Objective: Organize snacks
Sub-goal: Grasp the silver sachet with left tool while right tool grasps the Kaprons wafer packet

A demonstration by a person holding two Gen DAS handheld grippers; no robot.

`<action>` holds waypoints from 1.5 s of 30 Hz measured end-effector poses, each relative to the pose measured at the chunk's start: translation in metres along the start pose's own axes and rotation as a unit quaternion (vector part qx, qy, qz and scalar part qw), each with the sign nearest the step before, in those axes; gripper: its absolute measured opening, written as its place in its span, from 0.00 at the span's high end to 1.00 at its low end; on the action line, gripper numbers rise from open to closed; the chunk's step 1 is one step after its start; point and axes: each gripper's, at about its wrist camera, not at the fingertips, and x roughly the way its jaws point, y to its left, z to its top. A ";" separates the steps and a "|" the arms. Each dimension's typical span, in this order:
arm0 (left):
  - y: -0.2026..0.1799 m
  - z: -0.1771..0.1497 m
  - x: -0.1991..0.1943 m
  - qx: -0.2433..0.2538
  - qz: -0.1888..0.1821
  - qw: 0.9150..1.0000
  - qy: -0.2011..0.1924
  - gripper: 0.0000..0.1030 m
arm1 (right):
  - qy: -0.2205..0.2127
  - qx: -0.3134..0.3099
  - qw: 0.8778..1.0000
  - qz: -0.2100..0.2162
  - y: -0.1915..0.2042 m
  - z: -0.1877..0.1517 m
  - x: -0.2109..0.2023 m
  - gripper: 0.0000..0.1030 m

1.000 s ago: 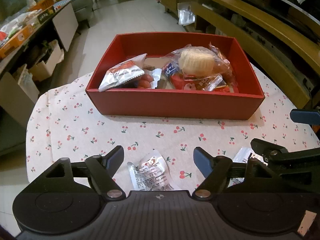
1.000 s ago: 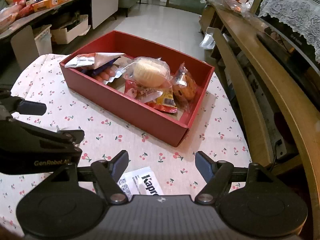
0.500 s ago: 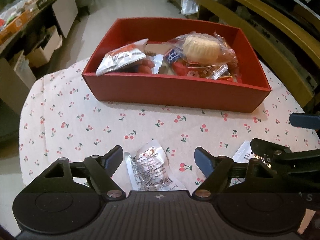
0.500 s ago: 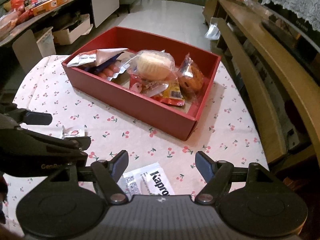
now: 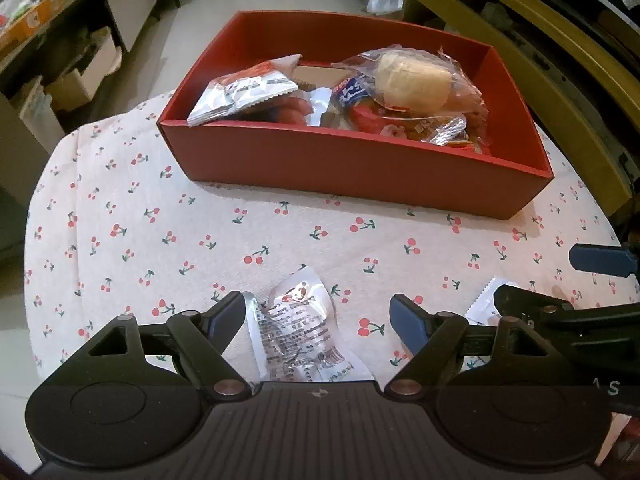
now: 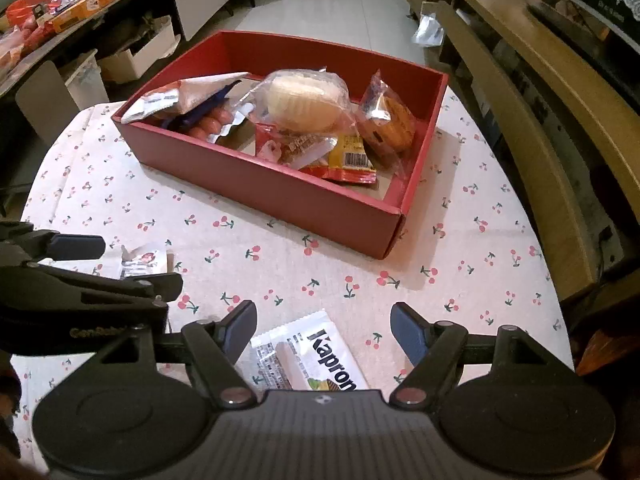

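Note:
A red box [image 5: 360, 168] [image 6: 280, 196] stands on the cherry-print tablecloth and holds several wrapped snacks, among them a pale round cake [image 5: 412, 80] [image 6: 308, 100]. My left gripper [image 5: 318, 314] is open, its fingers either side of a clear-and-white snack packet [image 5: 300, 332] lying on the cloth; the packet also shows in the right wrist view [image 6: 144, 260]. My right gripper [image 6: 324, 320] is open over a white "Kapron" wafer packet [image 6: 312, 356], whose corner shows in the left wrist view [image 5: 484, 304]. Neither packet is gripped.
The round table's edge [image 5: 36, 216] falls off at the left, with the floor beyond. A wooden bench or shelf [image 6: 540, 128] runs along the right. A side counter [image 6: 60, 12] with more snack boxes stands at the far left. The two grippers sit side by side.
Both grippers have drawn back and tilted down, so the box sits farther away and higher in view. The packets now lie more fully between the open fingers.

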 end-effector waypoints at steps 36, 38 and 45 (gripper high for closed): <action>0.020 -0.026 0.002 0.008 -0.020 0.999 0.031 0.38 | 0.021 0.011 0.999 0.038 -0.022 -0.008 0.010 0.16; 0.021 -0.027 0.001 0.008 -0.027 0.999 0.034 0.38 | 0.025 -0.016 0.999 0.043 -0.017 -0.010 0.016 0.16; 0.019 -0.030 0.011 0.014 -0.032 0.998 0.054 0.37 | 0.055 -0.059 0.994 0.069 -0.005 -0.014 0.033 0.15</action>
